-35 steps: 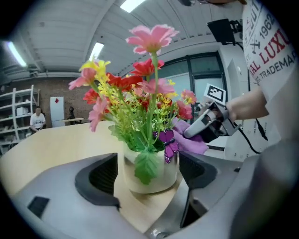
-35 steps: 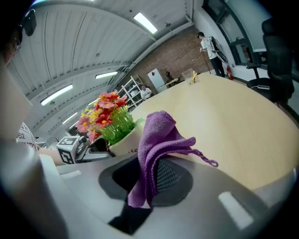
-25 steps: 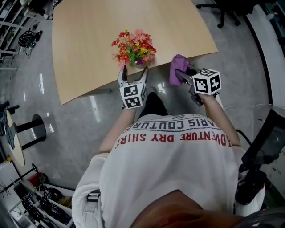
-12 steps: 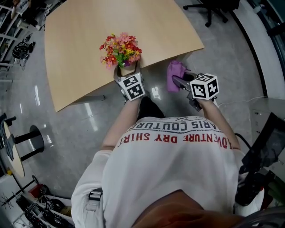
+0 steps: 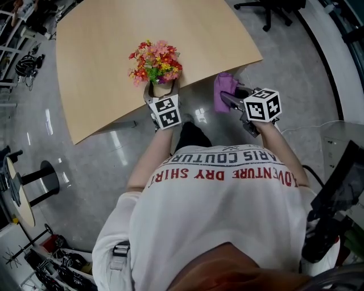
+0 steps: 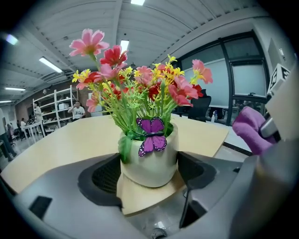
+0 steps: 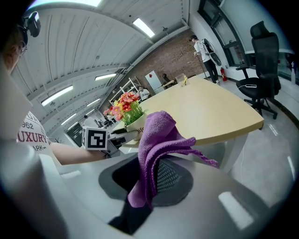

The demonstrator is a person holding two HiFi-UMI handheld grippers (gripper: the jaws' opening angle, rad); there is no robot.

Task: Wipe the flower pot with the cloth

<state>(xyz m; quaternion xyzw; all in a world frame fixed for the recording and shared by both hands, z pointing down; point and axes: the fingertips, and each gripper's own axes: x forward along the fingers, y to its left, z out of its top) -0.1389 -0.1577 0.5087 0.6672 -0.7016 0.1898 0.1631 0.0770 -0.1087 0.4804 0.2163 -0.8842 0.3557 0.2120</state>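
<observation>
A pale flower pot [image 5: 161, 87] of red, pink and yellow artificial flowers [image 5: 154, 59] stands at the near edge of the wooden table [image 5: 108, 40]. In the left gripper view the pot [image 6: 150, 161] bears a purple butterfly. My left gripper [image 5: 161, 94] has its jaws on both sides of the pot; they have just been closing and the pads meet its sides. To the right, off the table's edge, my right gripper [image 5: 230, 101] is shut on a purple cloth [image 5: 223, 90]. The cloth [image 7: 156, 140] hangs bunched out of the jaws.
The table's curved near edge runs just below the pot, with grey floor underneath. A black office chair [image 5: 267, 10] stands beyond the table's far right corner. Shelving and clutter line the left wall [image 5: 23, 51]. A person stands far off [image 7: 204, 46].
My left gripper has moved forward up to the pot, so its jaws now flank it. The right gripper with the cloth has stayed beside the table's edge, rising slightly.
</observation>
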